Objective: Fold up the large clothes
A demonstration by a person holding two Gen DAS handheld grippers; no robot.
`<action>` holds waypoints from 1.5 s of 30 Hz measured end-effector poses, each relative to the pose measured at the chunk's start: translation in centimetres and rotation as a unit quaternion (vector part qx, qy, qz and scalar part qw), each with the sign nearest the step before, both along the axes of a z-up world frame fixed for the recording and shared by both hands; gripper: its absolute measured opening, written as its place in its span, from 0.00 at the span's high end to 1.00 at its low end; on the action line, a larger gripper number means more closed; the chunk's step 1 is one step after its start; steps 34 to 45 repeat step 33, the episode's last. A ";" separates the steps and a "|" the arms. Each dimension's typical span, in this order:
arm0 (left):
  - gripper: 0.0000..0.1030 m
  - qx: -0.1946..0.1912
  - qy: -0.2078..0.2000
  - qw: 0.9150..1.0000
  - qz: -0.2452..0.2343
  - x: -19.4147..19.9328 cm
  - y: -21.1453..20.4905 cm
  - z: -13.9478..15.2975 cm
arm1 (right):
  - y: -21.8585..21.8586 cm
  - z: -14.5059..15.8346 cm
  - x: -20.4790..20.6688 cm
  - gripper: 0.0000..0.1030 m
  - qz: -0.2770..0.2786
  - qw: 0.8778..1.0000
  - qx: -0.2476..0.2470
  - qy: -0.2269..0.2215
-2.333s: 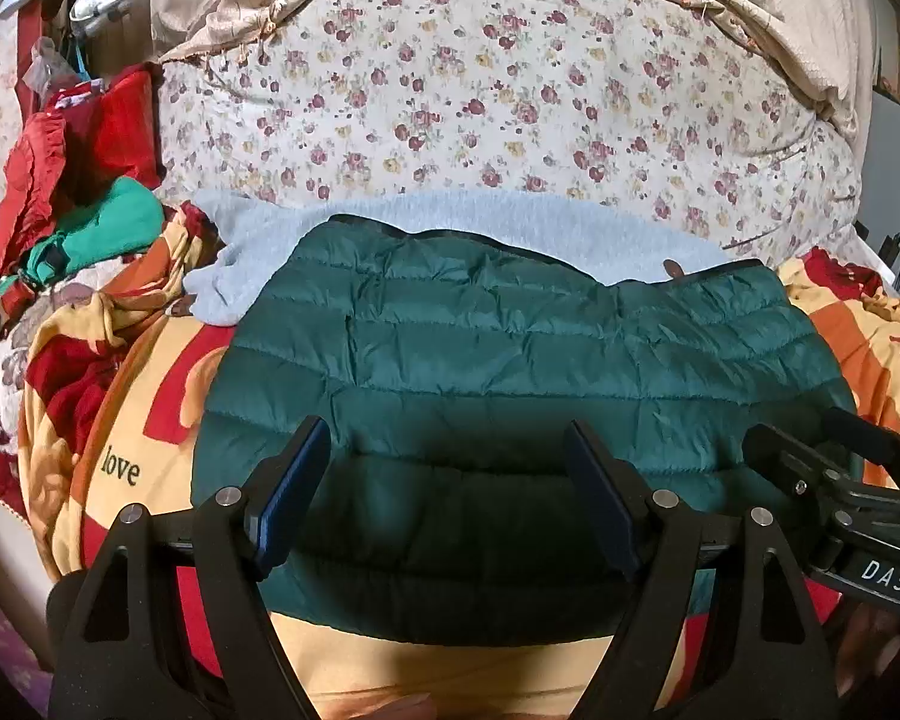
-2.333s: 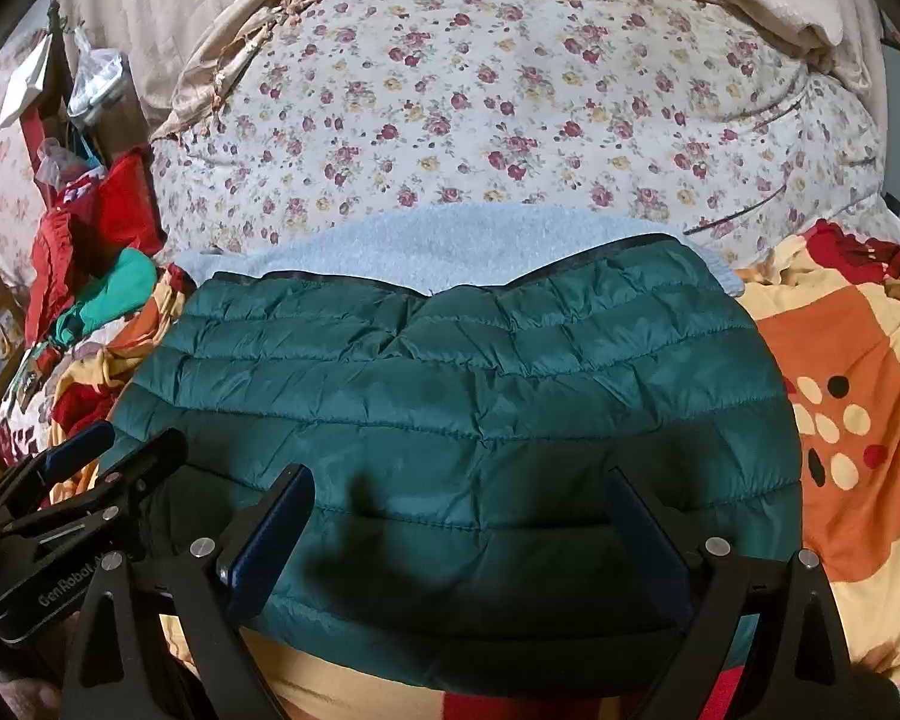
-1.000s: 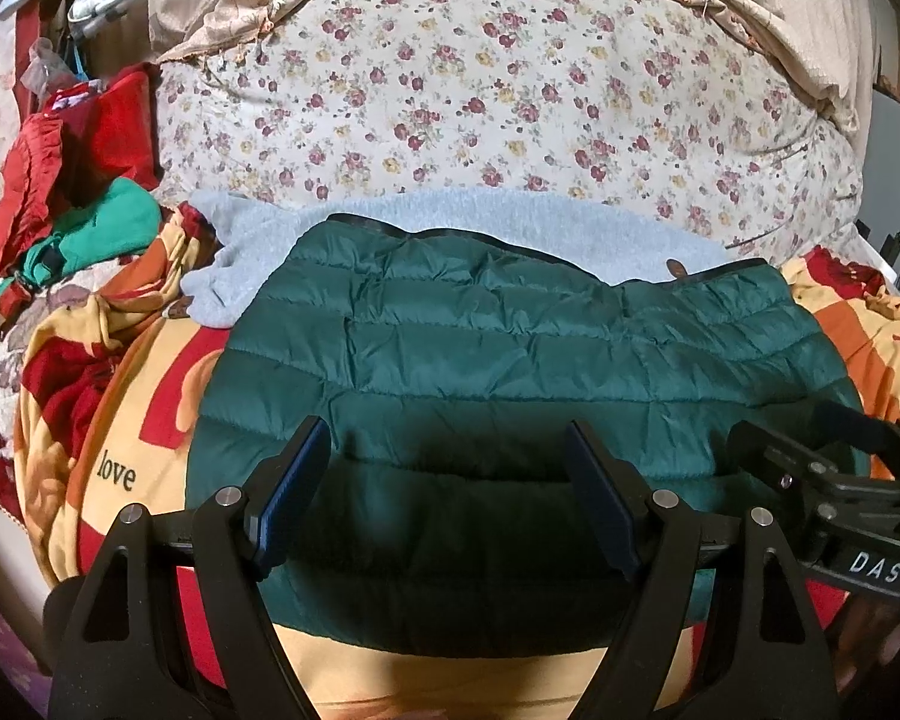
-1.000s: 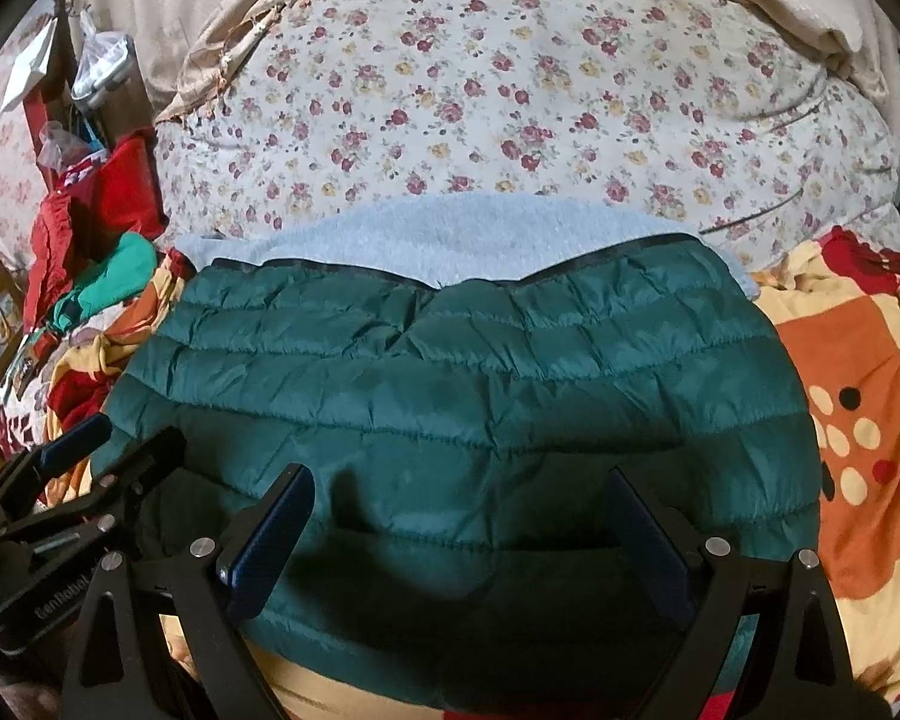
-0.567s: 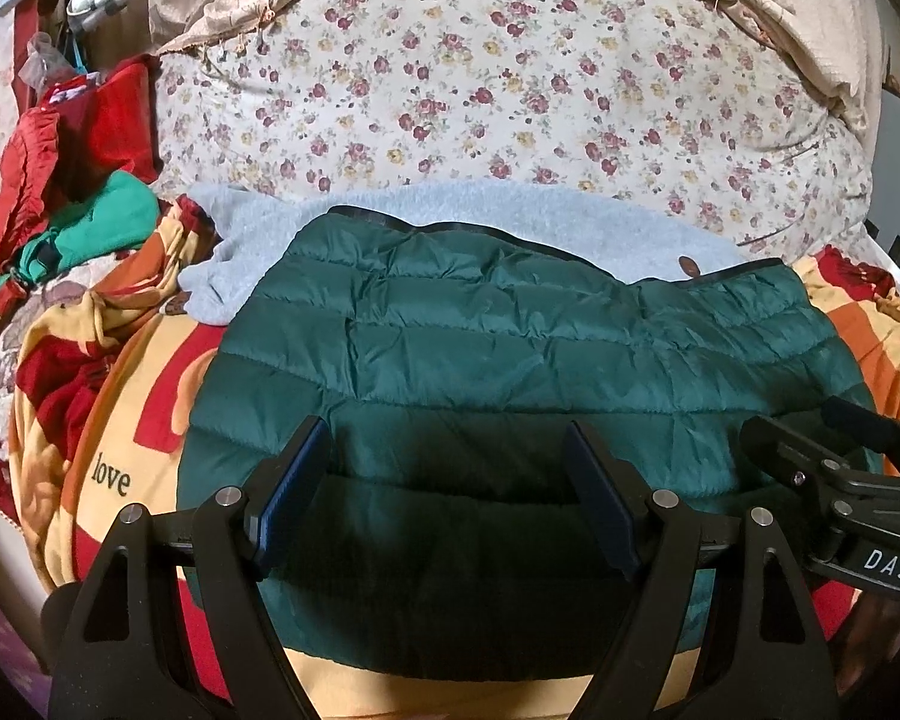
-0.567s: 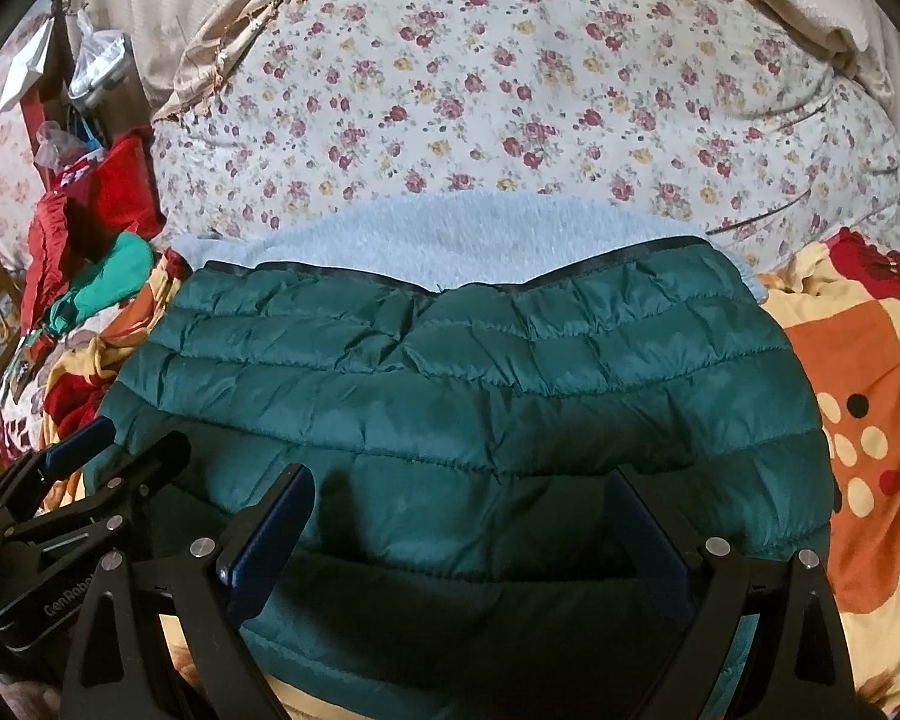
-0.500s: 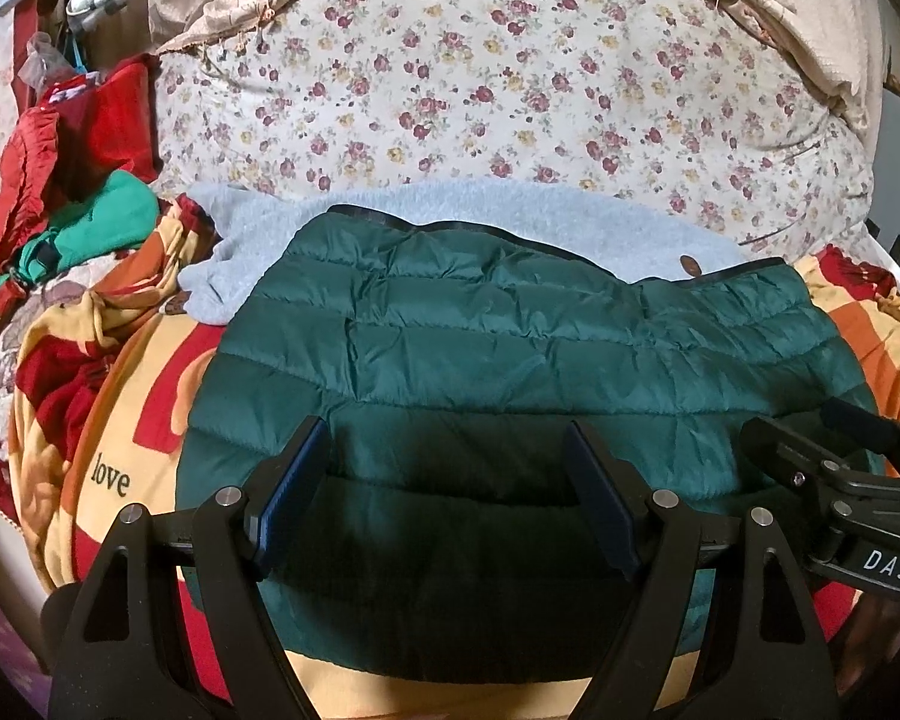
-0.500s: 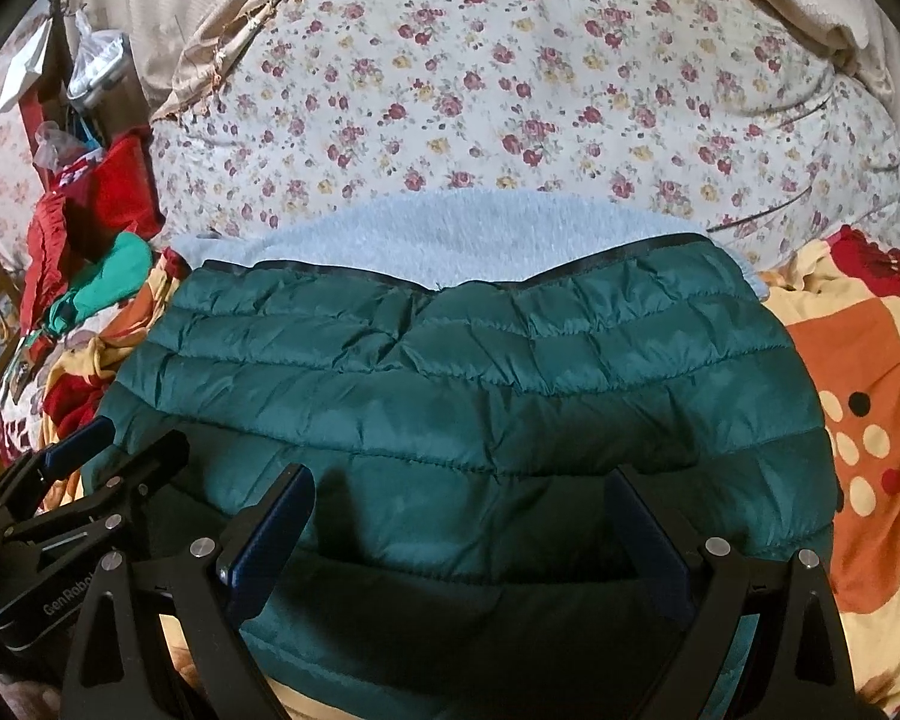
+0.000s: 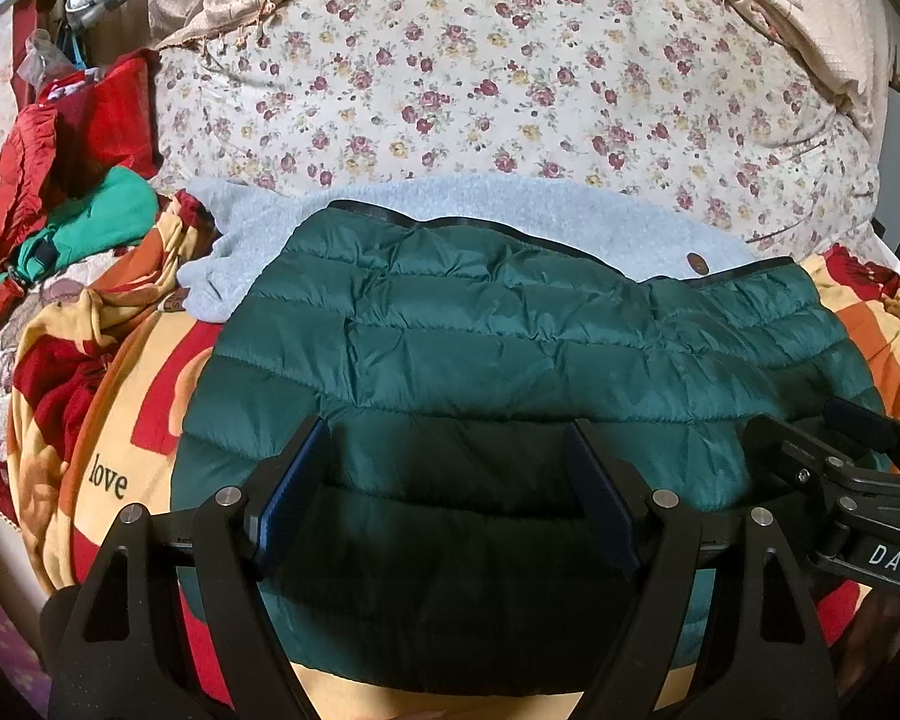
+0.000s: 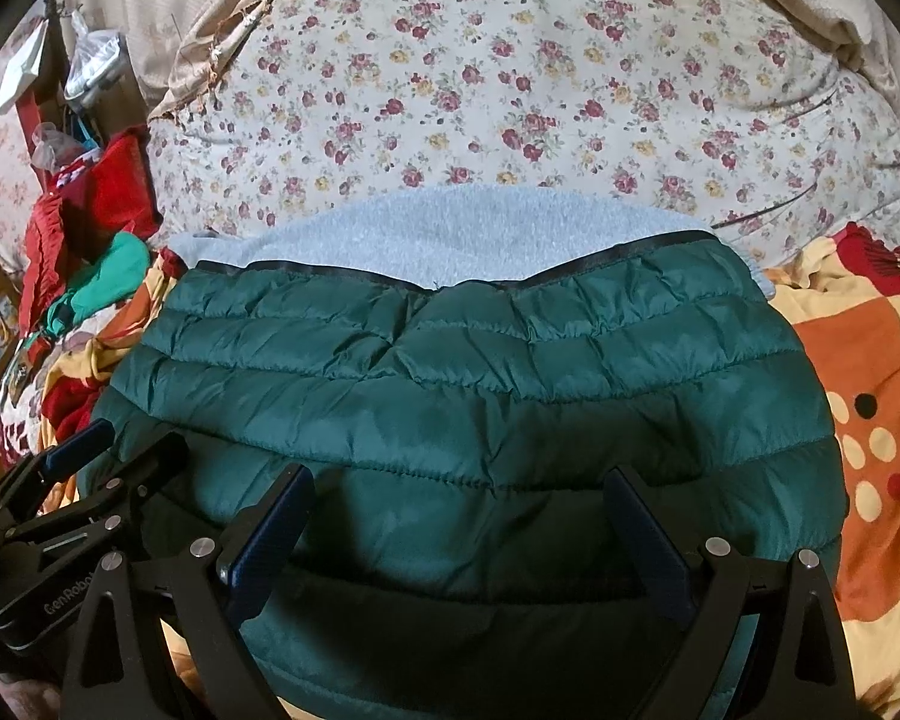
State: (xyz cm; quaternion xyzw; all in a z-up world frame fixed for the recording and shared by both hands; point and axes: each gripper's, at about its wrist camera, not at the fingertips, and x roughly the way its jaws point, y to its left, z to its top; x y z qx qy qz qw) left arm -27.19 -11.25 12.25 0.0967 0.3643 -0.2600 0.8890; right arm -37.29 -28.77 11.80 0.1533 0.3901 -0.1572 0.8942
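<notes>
A dark green quilted puffer jacket (image 9: 510,348) lies folded flat on the bed, also in the right wrist view (image 10: 468,396). Under its far edge lies a light grey fleece garment (image 9: 486,204), which the right wrist view shows too (image 10: 462,234). My left gripper (image 9: 450,486) is open and empty, hovering over the jacket's near left part. My right gripper (image 10: 462,534) is open and empty over its near right part. Each gripper shows at the edge of the other's view: the right one (image 9: 840,462) and the left one (image 10: 84,468).
An orange, yellow and red printed blanket (image 9: 108,420) covers the bed under the jacket (image 10: 870,372). A floral quilt (image 9: 510,78) is piled behind. Red and green clothes (image 9: 72,192) are heaped at the left, with bags and clutter (image 10: 84,78) behind them.
Both grippers have shifted slightly forward over the jacket, so it looms a little larger. Both stay open. The jacket has not moved.
</notes>
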 end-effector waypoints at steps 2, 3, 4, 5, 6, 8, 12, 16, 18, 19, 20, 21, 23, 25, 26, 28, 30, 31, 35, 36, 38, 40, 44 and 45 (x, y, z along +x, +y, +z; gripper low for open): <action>0.22 -0.001 0.000 1.000 0.000 0.0 0.0 0.0 | 0.0 0.0 0.1 0.07 0.001 1.000 0.000 0.000; 0.22 -0.001 0.000 1.000 0.000 0.1 0.0 0.0 | -0.1 0.0 0.2 0.07 0.001 1.000 0.000 0.001; 0.22 -0.001 0.000 1.000 0.000 0.0 0.0 0.0 | -0.1 0.0 0.3 0.07 0.001 1.000 0.000 0.001; 0.22 0.000 0.001 1.000 0.000 0.1 0.0 0.0 | -0.1 0.0 0.3 0.07 0.002 1.000 0.000 0.001; 0.22 0.000 0.001 1.000 0.000 0.1 0.0 0.0 | 0.0 -0.1 0.3 0.07 0.002 1.000 0.001 0.001; 0.22 0.000 0.000 1.000 0.000 0.1 0.0 0.0 | 0.1 -0.1 0.4 0.07 0.001 1.000 0.002 0.001; 0.22 0.000 0.000 1.000 0.000 0.2 -0.1 0.0 | 0.1 -0.2 0.5 0.07 0.001 1.000 0.002 0.002; 0.22 0.000 0.000 1.000 0.000 0.2 -0.1 -0.1 | 0.0 -0.2 0.6 0.07 0.001 1.000 0.003 0.002; 0.22 0.001 0.000 1.000 -0.001 0.2 -0.1 -0.1 | 0.0 -0.2 0.6 0.07 0.001 1.000 0.003 0.002; 0.22 0.000 0.000 1.000 -0.001 0.2 -0.1 -0.1 | 0.0 -0.3 0.6 0.07 0.002 1.000 0.004 0.003; 0.22 0.000 0.001 1.000 0.000 0.3 0.0 -0.1 | -0.1 -0.3 0.6 0.07 0.001 1.000 0.004 0.003; 0.22 0.000 0.001 1.000 0.000 0.4 0.0 -0.1 | -0.1 -0.3 0.7 0.07 0.002 1.000 0.004 0.003; 0.22 -0.002 0.004 1.000 0.000 0.7 0.1 -0.2 | -0.1 -0.3 0.7 0.07 0.002 1.000 0.004 0.003; 0.22 -0.003 0.005 1.000 0.000 0.8 0.2 -0.3 | -0.1 -0.4 0.8 0.07 0.002 1.000 0.004 0.003; 0.22 -0.003 0.005 1.000 -0.001 0.8 0.2 -0.3 | -0.1 -0.4 0.8 0.07 0.002 1.000 0.004 0.003; 0.22 -0.003 0.002 1.000 -0.003 0.7 0.1 -0.3 | -0.1 -0.6 0.8 0.07 0.003 1.000 0.005 0.004; 0.22 -0.005 -0.005 1.000 -0.007 0.5 0.1 -0.2 | 0.1 -0.7 0.8 0.07 0.004 1.000 0.008 0.005; 0.22 -0.005 -0.008 1.000 -0.009 0.4 0.1 -0.1 | 0.0 -0.8 0.8 0.07 0.007 1.000 0.015 0.004; 0.22 -0.008 -0.005 1.000 -0.015 0.6 0.4 0.1 | -0.2 -0.8 0.8 0.07 0.015 1.000 0.023 0.004; 0.22 -0.008 -0.005 1.000 -0.015 0.6 0.4 0.1 | -0.2 -0.8 0.8 0.07 0.015 1.000 0.023 0.004; 0.22 -0.008 -0.005 1.000 -0.015 0.6 0.4 0.1 | -0.2 -0.8 0.8 0.07 0.015 1.000 0.023 0.004; 0.22 -0.008 -0.005 1.000 -0.015 0.6 0.4 0.1 | -0.2 -0.8 0.8 0.07 0.015 1.000 0.023 0.004; 0.22 -0.008 -0.005 1.000 -0.015 0.6 0.4 0.1 | -0.2 -0.8 0.8 0.07 0.015 1.000 0.023 0.004; 0.22 -0.008 -0.005 1.000 -0.015 0.6 0.4 0.1 | -0.2 -0.8 0.8 0.07 0.015 1.000 0.023 0.004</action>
